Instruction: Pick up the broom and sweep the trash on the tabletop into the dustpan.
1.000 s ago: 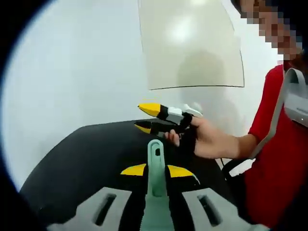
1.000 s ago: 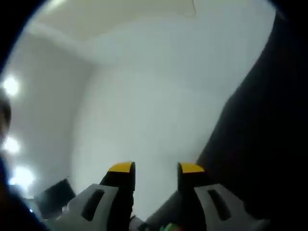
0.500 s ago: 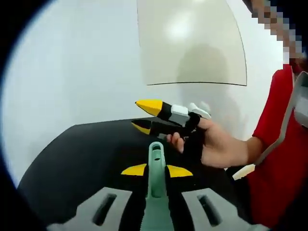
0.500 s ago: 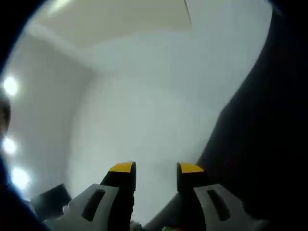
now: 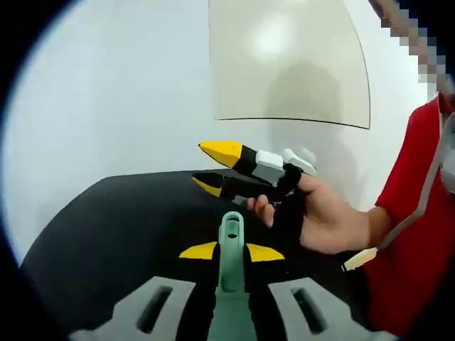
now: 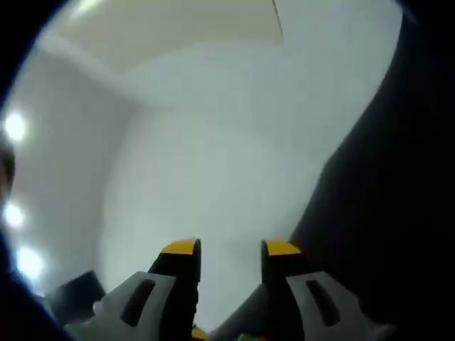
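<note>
Left gripper view: the left claw [image 5: 231, 251] is clamped on a pale green handle [image 5: 231, 245], smooth plastic with a hole near its tip, poking up over the black tabletop [image 5: 128, 227]. Beyond the handle, a hand [image 5: 323, 220] holds the right claw [image 5: 211, 168], tips apart. Right gripper view: the same claw [image 6: 231, 249] is empty, tips apart, white wall [image 6: 213, 170] ahead, dark tabletop edge [image 6: 377, 213] alongside.

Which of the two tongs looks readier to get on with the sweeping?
Left, most likely. The left tongs are already shut on a pale green handle over the black tabletop. The right tongs, held in a hand, are open, gripping nothing and pointing at a white wall.
</note>
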{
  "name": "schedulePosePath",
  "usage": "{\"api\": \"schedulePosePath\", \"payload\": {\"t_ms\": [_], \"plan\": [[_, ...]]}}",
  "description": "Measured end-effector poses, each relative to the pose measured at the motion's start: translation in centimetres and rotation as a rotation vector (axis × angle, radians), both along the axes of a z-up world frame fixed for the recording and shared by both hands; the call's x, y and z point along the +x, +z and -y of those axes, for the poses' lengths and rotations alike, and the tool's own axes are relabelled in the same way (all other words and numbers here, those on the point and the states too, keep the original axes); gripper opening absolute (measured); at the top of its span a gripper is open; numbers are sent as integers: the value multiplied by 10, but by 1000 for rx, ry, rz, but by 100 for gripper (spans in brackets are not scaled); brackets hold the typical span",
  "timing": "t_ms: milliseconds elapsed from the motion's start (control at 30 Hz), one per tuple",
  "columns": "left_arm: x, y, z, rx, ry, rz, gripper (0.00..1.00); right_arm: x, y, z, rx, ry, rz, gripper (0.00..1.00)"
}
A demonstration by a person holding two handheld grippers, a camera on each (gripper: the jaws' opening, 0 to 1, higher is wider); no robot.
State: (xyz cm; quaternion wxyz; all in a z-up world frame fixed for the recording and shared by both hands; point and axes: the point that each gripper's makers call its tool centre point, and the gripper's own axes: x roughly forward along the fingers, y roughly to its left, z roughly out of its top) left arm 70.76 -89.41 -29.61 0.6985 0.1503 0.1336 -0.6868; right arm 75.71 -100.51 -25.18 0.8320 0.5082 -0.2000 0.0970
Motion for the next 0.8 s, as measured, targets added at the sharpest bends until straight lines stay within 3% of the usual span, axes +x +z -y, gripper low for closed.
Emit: {"api": "schedulePosePath", "payload": {"t_ms": [200,267,333,600,800], "plan": [[2,-1,0,-6,17,-7,12,1,-1,-1,-3,7,-9,35],[1,0,1,-16,12,-19,5,1,-1,-1,-2,9,-9,35],[0,0,2,-18,9,-32,5,0,-1,-2,-5,9,-14,35],[10,-9,-8,48,51,59,8,1,-2,-2,-7,10,-15,35],[12,-15,-8,52,55,61,8,0,0,-5,-6,15,-13,35]]}}
